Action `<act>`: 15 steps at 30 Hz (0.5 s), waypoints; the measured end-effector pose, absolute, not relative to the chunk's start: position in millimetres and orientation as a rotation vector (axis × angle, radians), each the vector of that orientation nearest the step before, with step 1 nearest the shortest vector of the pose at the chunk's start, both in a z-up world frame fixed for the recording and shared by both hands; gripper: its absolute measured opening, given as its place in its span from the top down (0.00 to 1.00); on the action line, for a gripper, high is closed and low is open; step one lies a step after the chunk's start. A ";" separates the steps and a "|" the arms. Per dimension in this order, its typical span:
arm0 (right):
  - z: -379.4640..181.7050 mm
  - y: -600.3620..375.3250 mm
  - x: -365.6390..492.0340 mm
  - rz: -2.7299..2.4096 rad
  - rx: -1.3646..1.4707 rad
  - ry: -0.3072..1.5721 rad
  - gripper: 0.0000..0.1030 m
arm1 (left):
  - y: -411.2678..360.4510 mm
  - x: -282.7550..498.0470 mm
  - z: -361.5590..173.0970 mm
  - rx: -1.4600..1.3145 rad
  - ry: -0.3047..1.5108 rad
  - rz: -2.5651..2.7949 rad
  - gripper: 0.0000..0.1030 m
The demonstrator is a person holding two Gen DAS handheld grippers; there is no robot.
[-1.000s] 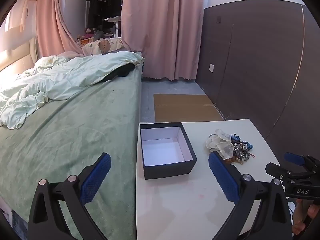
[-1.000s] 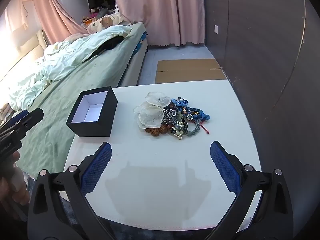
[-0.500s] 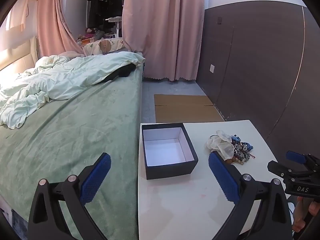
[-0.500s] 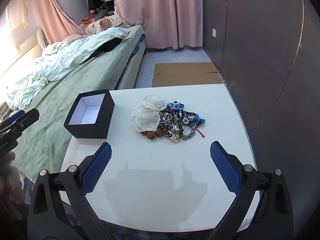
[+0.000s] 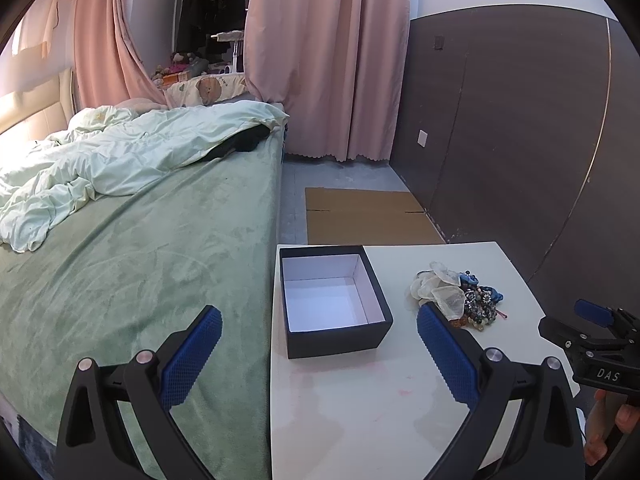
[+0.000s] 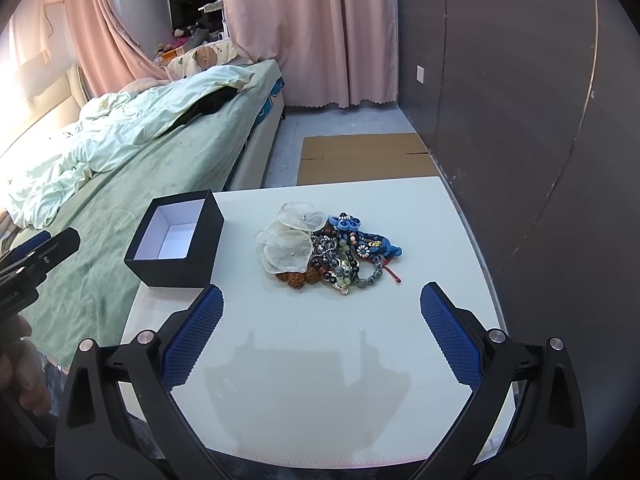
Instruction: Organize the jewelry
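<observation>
Left gripper (image 5: pixel 318 354) released, nothing between pads; right gripper (image 6: pixel 322 332) likewise spread wide, empty. Black box (image 6: pixel 176 244) at 10 o'clock on white table (image 6: pixel 320 360), white-lined, empty. Since a second ago, both views shifted slightly; pile unmoved. Jewelry pile (image 6: pixel 328 248) at 12 o'clock: translucent shell discs, blue knotwork, mixed beads, tangled.

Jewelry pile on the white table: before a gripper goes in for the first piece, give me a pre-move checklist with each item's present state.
1. Black box open, showing nothing inside: ok.
2. Jewelry pile on the white table, apart from the box: ok.
3. Right gripper open, holding nothing, facing the pile: ok.
4. Left gripper open, holding nothing, facing the box: ok.
5. Pieces separable: not ok, beads and cords lie tangled together.
6. Bare table between right gripper and pile: ok.
</observation>
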State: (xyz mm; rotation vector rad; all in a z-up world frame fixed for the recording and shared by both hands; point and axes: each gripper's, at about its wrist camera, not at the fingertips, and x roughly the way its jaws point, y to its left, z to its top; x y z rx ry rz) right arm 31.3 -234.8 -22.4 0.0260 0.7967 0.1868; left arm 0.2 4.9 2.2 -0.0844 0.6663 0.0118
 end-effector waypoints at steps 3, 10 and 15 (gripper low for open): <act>-20.5 -235.2 30.0 0.190 0.030 0.787 0.04 | 3.8 -0.2 1.9 -0.089 0.666 0.006 0.08; -15.4 -236.4 28.2 0.186 0.032 0.766 0.04 | 2.0 -2.1 2.6 -0.079 0.651 0.011 0.08; -13.6 -238.6 28.3 0.179 0.039 0.751 0.04 | 0.9 0.3 0.3 -0.077 0.656 0.019 0.08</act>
